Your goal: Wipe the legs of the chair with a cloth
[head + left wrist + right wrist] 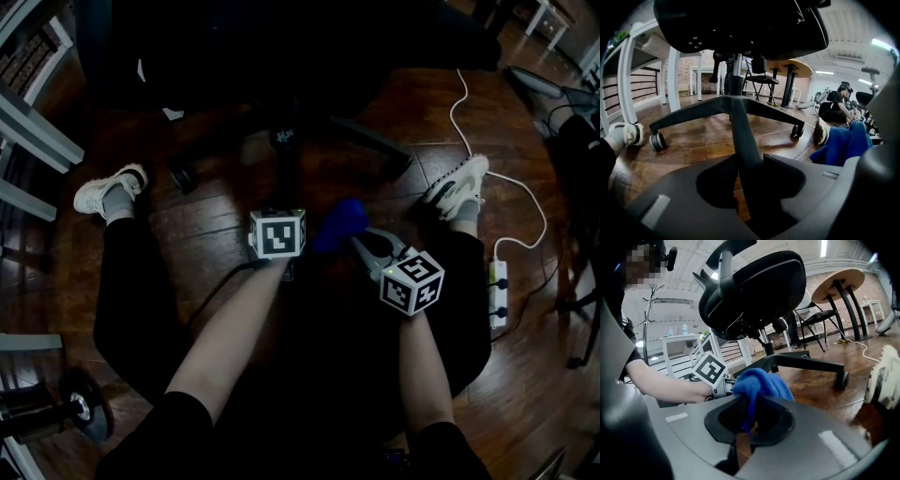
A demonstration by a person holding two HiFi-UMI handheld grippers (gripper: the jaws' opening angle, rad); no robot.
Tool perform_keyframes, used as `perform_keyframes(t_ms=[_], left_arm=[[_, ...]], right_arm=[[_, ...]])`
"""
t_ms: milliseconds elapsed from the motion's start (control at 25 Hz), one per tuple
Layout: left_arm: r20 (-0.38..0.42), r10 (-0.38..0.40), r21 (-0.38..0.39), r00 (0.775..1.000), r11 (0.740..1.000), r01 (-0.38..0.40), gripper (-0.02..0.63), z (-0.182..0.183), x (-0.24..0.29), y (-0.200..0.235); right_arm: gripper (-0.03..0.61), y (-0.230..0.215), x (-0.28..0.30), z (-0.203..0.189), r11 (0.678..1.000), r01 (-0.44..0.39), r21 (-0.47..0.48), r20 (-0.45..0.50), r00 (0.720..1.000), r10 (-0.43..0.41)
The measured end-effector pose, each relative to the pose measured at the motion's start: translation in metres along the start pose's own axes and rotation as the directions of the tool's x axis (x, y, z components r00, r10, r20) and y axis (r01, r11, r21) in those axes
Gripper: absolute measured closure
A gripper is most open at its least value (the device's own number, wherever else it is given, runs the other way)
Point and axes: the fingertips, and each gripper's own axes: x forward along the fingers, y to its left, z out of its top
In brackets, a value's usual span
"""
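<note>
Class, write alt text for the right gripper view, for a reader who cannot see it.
The right gripper is shut on a blue cloth. Beyond it a black chair stands on a wood floor, one leg reaching right; a person's arm is at left.

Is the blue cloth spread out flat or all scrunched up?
Scrunched up. The blue cloth bulges in a rumpled lump above the right hand-held gripper, whose jaws pinch it.

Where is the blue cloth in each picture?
Head view: the blue cloth is in the middle.
Left gripper view: the blue cloth is at the right edge.
Right gripper view: the blue cloth is in the middle, pinched between the jaws.
Shared landmark: the black chair legs.
</note>
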Motion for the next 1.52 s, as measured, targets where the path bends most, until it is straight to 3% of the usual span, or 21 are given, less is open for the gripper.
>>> perform_keyframes(t_ms=[240,400,560,800,960,1040,1160,1280,1400,1520], left_arm=[[-0.013,-0.067,0.047,0.998,0.997,0.068,0.437,-0.008,-0.011,0.026],[-0.012,-0.100,0.091,0.995,0.991,0.100,0.453,-0.012,-0.023,0.061],[-0.027,-0.135,0.141,0.990,0.980,0.137,0.463,-0.018,-0.036,0.103],[-0.060,-0.042,0.220,0.997,0.974,0.054,0.471,-0.025,-0.050,0.167],[-0.046,-0.020,0.182,0.999,0.983,0.028,0.480,-0.030,-0.059,0.185],[-0.046,-0.005,0.205,0.999,0.979,0.014,0.479,-0.032,-0.067,0.186],[0.080,0.069,0.307,0.994,0.947,-0.090,0.479,-0.012,-0.099,0.181],[0.240,0.100,0.367,0.966,0.911,-0.186,0.479,0.004,-0.132,0.164],[0.286,0.010,0.304,0.958,0.947,-0.101,0.479,0.004,-0.141,0.133],[0.267,-0.076,0.242,0.961,0.970,0.009,0.479,-0.003,-0.131,0.105]], right_arm=[[0.538,0.012,0.010,-0.006,1.000,-0.020,-0.020,-0.023,1.000,0.020],[0.538,0.020,0.027,-0.002,0.999,-0.043,0.008,-0.011,0.999,0.043],[0.538,0.037,0.060,0.012,0.999,-0.036,-0.030,0.006,0.999,0.036],[0.538,0.048,0.119,0.018,0.994,0.092,-0.062,-0.030,0.995,-0.094],[0.538,0.064,0.164,0.030,0.990,0.094,-0.106,-0.060,0.993,-0.100],[0.538,0.067,0.188,0.040,0.987,0.114,-0.117,-0.056,0.991,-0.121],[0.538,0.040,0.204,0.046,0.970,0.242,-0.012,-0.052,0.969,-0.242],[0.538,0.009,0.199,0.040,0.935,0.335,0.119,-0.061,0.942,-0.330],[0.539,-0.009,0.182,0.033,0.908,0.380,0.177,-0.056,0.925,-0.376],[0.540,-0.014,0.161,0.023,0.895,0.395,0.208,-0.056,0.918,-0.392]])
